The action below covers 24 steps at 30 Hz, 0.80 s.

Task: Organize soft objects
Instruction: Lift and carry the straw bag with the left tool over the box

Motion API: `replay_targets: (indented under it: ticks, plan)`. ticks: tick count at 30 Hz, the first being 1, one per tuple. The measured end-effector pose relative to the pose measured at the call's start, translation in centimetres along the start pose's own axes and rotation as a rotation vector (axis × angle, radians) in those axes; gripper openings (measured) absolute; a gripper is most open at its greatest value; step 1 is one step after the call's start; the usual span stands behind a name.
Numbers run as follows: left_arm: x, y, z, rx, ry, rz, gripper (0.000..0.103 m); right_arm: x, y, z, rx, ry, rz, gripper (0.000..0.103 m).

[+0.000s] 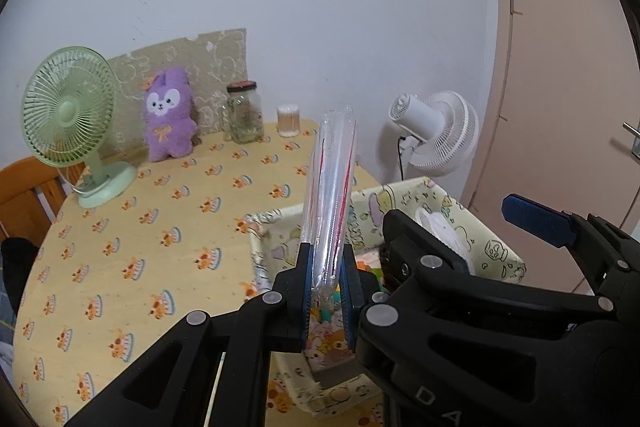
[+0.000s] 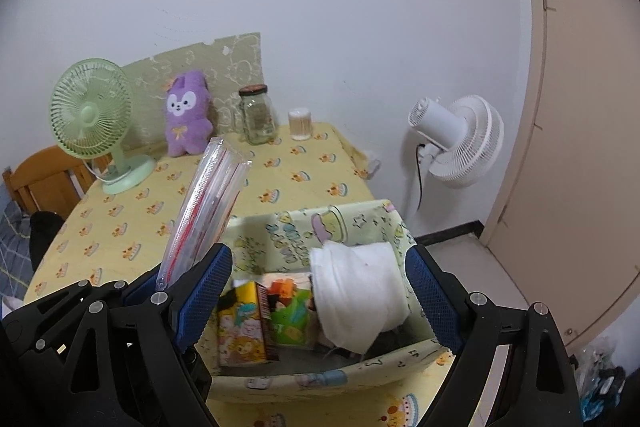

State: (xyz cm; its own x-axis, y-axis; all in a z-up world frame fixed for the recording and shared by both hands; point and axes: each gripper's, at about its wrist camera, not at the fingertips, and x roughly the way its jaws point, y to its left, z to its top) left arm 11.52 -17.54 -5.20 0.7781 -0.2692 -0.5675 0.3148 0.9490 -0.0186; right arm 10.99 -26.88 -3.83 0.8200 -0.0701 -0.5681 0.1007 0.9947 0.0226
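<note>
My left gripper (image 1: 328,291) is shut on a clear plastic pack of straws (image 1: 330,187) and holds it upright above the near-left corner of a cartoon-print fabric storage box (image 1: 404,193). The pack also shows in the right wrist view (image 2: 204,211), beside the left gripper's fingers (image 2: 140,285). My right gripper (image 2: 320,291) is open over the box (image 2: 360,223), with a white rolled cloth (image 2: 356,291) and colourful tissue packs (image 2: 264,319) lying between its fingers in the box. A purple plush rabbit (image 1: 168,121) stands against the far wall.
On the yellow cake-print tablecloth (image 1: 160,227) stand a green desk fan (image 1: 72,119), a glass jar (image 1: 244,113) and a cotton-swab tub (image 1: 289,121). A white floor fan (image 2: 460,143) stands right of the table. A wooden chair (image 1: 24,195) is at the left, a door at the right.
</note>
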Motion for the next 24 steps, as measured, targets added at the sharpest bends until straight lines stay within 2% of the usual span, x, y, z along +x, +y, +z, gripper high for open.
replay_targets:
  ticks: [5,12,19,20,24]
  plan:
    - [1.1,-0.8,-0.5,0.016,0.037,-0.036,0.010,1.0,-0.9,-0.5,0.018,0.034,0.001,0.091]
    - [2.6,-1.5,-1.0,0.028,0.083,-0.051,0.011,2.5,-1.9,-1.3,0.042,0.081,-0.008,0.091]
    - [3.9,-2.0,-1.5,0.050,0.126,-0.083,0.019,3.7,-2.4,-1.9,0.052,0.120,-0.006,0.091]
    - [4.1,-2.0,-1.5,0.051,0.133,-0.085,0.021,3.8,-2.5,-2.0,0.054,0.126,-0.006,0.091]
    - [4.2,-2.4,-1.5,0.070,0.140,-0.081,0.045,4.1,-3.0,-2.4,0.073,0.138,-0.001,0.091]
